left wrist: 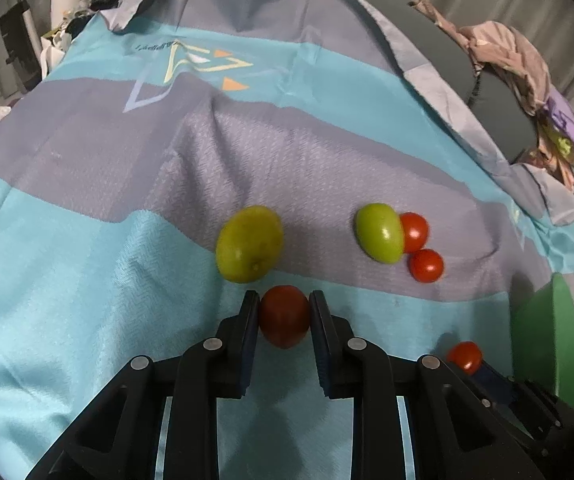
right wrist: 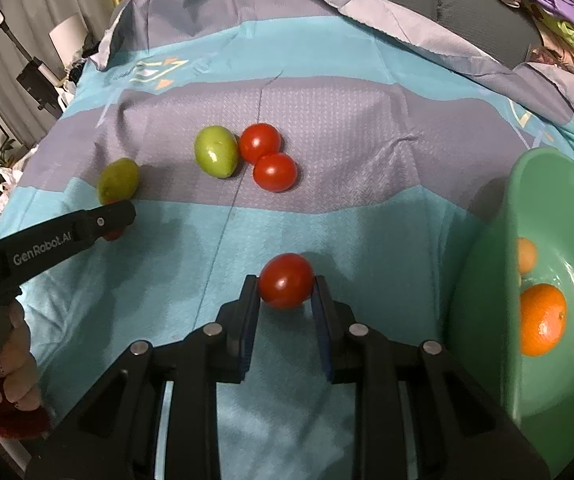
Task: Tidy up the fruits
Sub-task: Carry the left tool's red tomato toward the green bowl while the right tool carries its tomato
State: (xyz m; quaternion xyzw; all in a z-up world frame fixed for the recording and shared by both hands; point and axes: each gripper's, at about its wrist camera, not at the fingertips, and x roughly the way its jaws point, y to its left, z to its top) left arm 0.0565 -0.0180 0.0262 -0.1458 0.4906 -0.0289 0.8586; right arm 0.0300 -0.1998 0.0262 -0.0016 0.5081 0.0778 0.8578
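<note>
Grips: left gripper (left wrist: 283, 312) has its jaws closed on a dark red tomato (left wrist: 284, 316); right gripper (right wrist: 285, 290) has its jaws closed on a bright red tomato (right wrist: 285, 280). Both fruits sit near the fingertips, not deep between the pads.
Loose fruit: two green fruits, one (left wrist: 249, 244) just ahead of the left gripper, the other (left wrist: 379, 232) touching a red tomato (left wrist: 414, 231), with a second red tomato (left wrist: 426, 265) just beside them, all on the striped cloth (left wrist: 87, 260).
Bowl: green bowl (right wrist: 483, 280) stands to the right of the right gripper, already holding an orange (right wrist: 543, 319) and a paler fruit partly hidden by the rim.
Slip risk: round, smooth tomatoes pinched at the tips could squirt forward if either hand tilts or the squeeze eases.
Crush risk: soft skins could split under too hard a squeeze.
Collision risk: both grippers probably head for the same bowl, so the arms could cross or knock each other; the left has farther to go.
Rim risk: a low approach could clip the bowl's wall and tip it on the soft, wrinkled cloth.
Rolling risk: a dropped fruit would likely run along the folds toward the edge.
</note>
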